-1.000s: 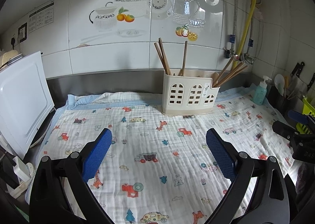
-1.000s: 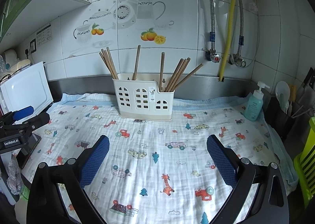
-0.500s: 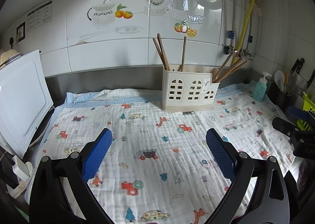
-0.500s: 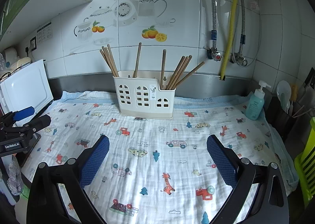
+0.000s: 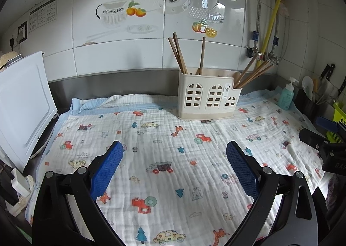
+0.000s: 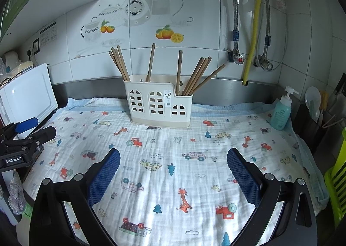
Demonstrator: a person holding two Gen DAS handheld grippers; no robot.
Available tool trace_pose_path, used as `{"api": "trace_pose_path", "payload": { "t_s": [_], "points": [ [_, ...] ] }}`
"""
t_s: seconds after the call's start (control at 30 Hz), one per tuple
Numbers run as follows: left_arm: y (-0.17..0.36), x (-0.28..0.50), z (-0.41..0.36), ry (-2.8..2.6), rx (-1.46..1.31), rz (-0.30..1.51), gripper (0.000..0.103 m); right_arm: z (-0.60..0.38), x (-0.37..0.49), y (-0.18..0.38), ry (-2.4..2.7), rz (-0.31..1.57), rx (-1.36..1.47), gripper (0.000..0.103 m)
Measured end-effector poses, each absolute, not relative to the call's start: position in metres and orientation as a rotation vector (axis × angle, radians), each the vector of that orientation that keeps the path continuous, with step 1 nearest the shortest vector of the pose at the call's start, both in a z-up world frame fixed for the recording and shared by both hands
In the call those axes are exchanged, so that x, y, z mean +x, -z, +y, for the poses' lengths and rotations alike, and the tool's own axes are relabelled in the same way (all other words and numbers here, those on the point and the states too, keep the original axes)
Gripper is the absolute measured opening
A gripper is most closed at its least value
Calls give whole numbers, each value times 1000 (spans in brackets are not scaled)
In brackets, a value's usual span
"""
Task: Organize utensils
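Wooden chopsticks (image 6: 195,76) stand leaning in a cream utensil holder (image 6: 160,104) with arched window cut-outs, which sits at the far side of a white cloth (image 6: 173,159) printed with cars, giraffes and trees, against a tiled wall. Near the viewer, the left gripper (image 5: 174,169) and the right gripper (image 6: 173,172) hover over the cloth, each spread wide and holding nothing. At the far right stands a teal soap bottle (image 6: 282,110), and a white board (image 5: 21,103) leans at the left

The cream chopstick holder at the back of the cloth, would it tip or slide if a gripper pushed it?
The holder looks like thin perforated plastic, so probably light. The chopsticks lean out well above its rim, so a high push might tip it. It stands on the soft printed cloth, which may bunch rather than let it slide.
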State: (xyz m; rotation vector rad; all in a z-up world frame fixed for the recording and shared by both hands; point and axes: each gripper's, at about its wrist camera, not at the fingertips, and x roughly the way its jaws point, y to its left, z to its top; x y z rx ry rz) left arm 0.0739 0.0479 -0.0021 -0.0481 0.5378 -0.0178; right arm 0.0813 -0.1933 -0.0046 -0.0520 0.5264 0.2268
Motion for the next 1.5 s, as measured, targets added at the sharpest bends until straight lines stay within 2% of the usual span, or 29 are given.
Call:
{"api": "trace_pose_path", "payload": {
  "t_s": [1.5],
  "points": [
    [7,74,43,41,-28,548,95,-194,83,10,-229,533,-49,96]
  ]
}}
